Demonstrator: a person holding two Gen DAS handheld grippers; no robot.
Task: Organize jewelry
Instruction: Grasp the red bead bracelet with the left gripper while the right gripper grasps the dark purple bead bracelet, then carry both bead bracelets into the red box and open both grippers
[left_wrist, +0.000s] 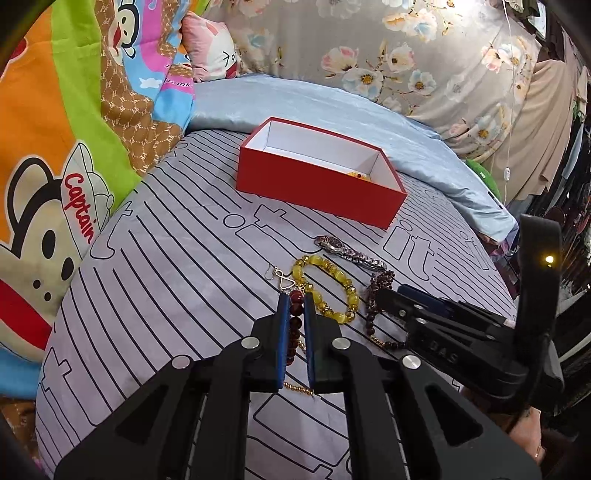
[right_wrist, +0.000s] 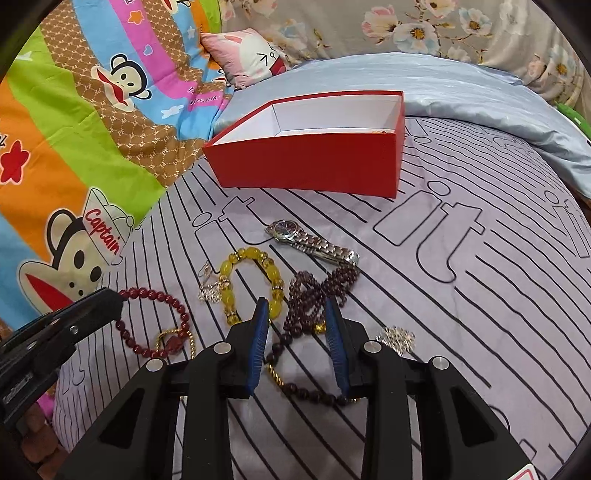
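Red bead bracelet (left_wrist: 295, 312) pinched in left hand-held gripper (left_wrist: 296, 301)

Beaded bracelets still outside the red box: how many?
3. Red one in the left hand-held gripper; yellow one below the watch; dark purple strand ahead of the right hand-held gripper. Box contents mostly hidden.

bedroom: bed sheet (left_wrist: 166, 266), pillow (left_wrist: 210, 48)
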